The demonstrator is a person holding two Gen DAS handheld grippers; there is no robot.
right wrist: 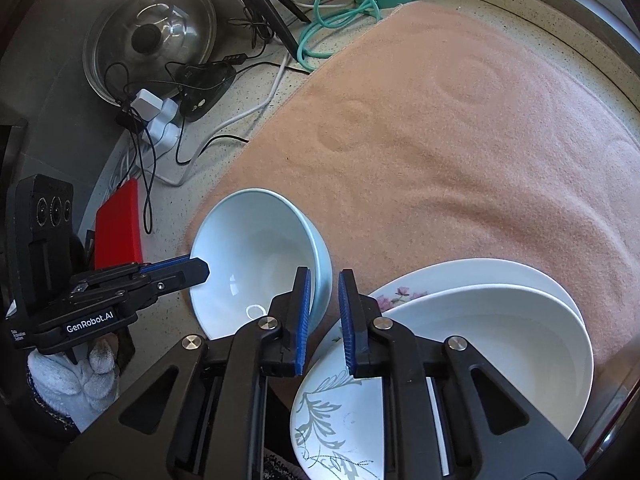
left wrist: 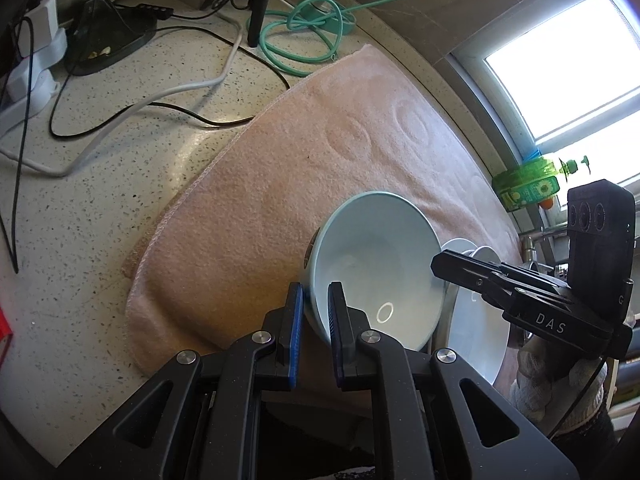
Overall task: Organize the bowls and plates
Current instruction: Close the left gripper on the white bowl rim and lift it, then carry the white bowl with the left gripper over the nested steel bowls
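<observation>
A pale blue bowl (left wrist: 376,264) (right wrist: 256,256) is tilted on its side above the pink towel (left wrist: 320,152) (right wrist: 440,140). My left gripper (left wrist: 316,312) is shut on its rim, one finger inside and one outside; it also shows in the right wrist view (right wrist: 196,268). My right gripper (right wrist: 324,308) is slightly open and empty, its left finger close by the bowl's far rim; it shows in the left wrist view (left wrist: 444,264). White plates and bowls (right wrist: 500,320), some with floral and leaf patterns, stand in a rack at the lower right.
Cables, a green cord (right wrist: 340,12), a power strip with plugs (right wrist: 156,120), a glass lid (right wrist: 152,36) and a red box (right wrist: 120,224) lie on the speckled counter (left wrist: 100,240). A window (left wrist: 560,60) and a green bottle (left wrist: 528,184) are at the right.
</observation>
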